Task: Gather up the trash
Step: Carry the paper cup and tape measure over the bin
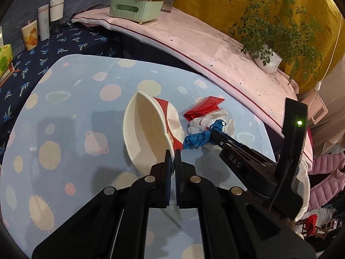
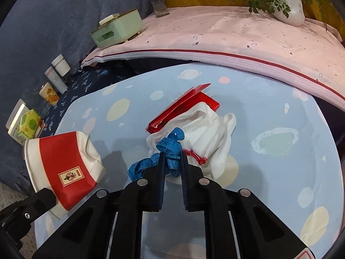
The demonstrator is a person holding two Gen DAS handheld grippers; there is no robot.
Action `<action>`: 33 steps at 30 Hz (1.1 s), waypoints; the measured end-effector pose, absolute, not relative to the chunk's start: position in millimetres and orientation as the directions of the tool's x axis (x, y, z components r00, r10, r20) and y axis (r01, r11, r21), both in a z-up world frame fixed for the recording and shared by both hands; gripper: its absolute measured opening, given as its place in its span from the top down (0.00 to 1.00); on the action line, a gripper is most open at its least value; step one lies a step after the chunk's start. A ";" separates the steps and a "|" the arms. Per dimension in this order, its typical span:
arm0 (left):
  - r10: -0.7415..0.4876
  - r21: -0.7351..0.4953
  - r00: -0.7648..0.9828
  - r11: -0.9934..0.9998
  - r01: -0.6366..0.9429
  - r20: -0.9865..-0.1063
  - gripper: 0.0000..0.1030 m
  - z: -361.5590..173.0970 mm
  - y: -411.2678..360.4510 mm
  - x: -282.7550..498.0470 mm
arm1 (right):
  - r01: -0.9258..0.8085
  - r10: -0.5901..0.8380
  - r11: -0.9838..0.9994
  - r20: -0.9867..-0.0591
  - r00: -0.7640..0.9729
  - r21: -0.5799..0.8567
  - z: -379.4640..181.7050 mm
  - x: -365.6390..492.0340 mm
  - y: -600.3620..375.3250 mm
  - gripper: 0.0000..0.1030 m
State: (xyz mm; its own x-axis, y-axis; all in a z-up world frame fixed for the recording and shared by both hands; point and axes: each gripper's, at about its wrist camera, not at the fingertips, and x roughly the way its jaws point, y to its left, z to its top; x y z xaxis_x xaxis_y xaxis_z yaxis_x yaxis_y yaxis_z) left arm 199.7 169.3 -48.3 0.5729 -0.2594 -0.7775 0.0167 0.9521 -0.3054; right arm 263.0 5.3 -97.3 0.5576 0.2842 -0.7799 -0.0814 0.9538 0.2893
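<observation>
You are looking at two hand-held grippers, the left hand-held gripper [image 1: 173,153] and the right hand-held gripper [image 2: 173,155]. On the worktop [image 2: 280,112] you are seeing one crushed paper cup [image 2: 64,168], one blue measuring tape [image 2: 166,153], one white cloth [image 2: 207,133] and one red packet [image 2: 185,108]. Along the far left you are counting two white tubes [image 1: 50,15], one printed cup [image 1: 30,34] and one green carton [image 1: 4,59]. On the pink ledge [image 1: 194,43] you are seeing one green tissue box [image 1: 133,6], one glass vase [image 1: 169,0] and one potted plant [image 1: 268,58].
</observation>
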 end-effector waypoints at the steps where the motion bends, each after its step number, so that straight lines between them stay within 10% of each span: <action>1: -0.265 -0.309 0.574 0.951 0.023 -0.775 0.98 -47.0 166.0 197.3 | -0.080 0.284 0.953 -0.774 0.566 0.292 -94.0 258.8 2.7 0.88; 33: -0.442 -0.270 0.524 0.888 0.373 -0.728 0.98 -1.6 -38.1 128.7 | 0.211 0.083 0.917 -0.679 0.729 0.338 -23.9 115.2 -215.4 0.88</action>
